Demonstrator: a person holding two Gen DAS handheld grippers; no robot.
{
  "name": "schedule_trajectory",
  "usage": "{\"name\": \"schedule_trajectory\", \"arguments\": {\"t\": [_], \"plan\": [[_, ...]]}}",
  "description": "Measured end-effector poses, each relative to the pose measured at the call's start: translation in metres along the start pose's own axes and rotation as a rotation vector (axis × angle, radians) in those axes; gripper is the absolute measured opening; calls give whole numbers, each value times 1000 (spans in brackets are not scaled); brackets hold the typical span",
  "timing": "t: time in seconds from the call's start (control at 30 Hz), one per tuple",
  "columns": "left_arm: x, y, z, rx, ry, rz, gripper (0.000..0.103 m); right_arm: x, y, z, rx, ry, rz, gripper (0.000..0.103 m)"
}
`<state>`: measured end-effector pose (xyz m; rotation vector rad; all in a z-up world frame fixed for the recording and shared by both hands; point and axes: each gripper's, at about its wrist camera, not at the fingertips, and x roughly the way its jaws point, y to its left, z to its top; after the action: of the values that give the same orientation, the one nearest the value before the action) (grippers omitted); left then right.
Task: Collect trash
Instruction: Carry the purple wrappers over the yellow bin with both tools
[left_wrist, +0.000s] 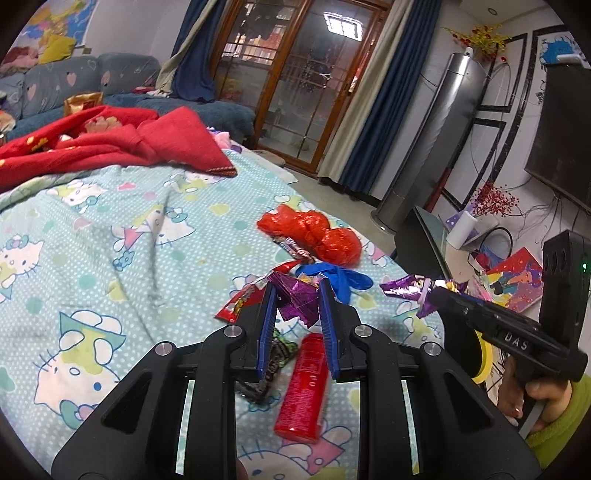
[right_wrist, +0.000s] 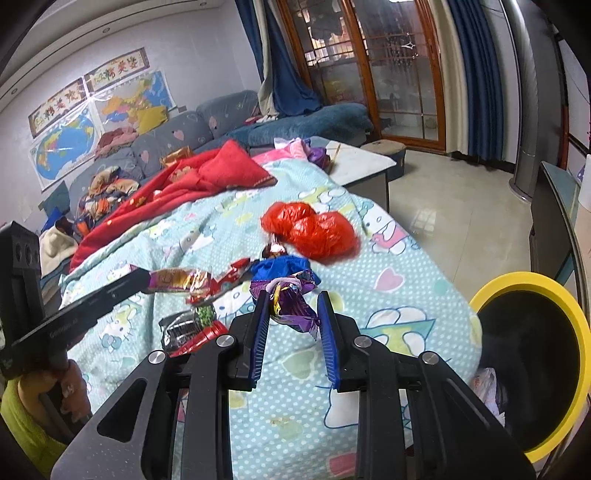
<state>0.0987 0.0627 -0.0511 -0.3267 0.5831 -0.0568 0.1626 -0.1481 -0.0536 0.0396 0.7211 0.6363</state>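
We had the left gripper (left_wrist: 297, 295) clamped on a purple wrapper (left_wrist: 295, 297), the right gripper (right_wrist: 291, 306) on another (right_wrist: 291, 310), both above the bed (left_wrist: 147, 229). Thin foil could have slipped short of the yellow-rimmed bin (right_wrist: 576, 317).

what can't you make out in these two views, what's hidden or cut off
- Yellow-rimmed bin, right wrist view: cut off by the frame edge; its dark inside hides most of its contents.
- Green-and-black wrapper, left wrist view: partly behind the left gripper.
- Red canister label, left wrist view: print too small to read.
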Motion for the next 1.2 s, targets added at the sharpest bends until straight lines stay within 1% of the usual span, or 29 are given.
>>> {"name": "schedule_trajectory", "arguments": {"t": [0.43,0.7,1.2], "plan": [[-9,-32,1,64,-22,-29,17,-21,-10,13,30,-70,-7,25],[-8,-55,-1,108,-19,-60,17,-36,-29,17,65,-107,-34,25],[1,-100,-11,194,7,-117,17,-65,-77,11,178,-162,-97,25]]}}
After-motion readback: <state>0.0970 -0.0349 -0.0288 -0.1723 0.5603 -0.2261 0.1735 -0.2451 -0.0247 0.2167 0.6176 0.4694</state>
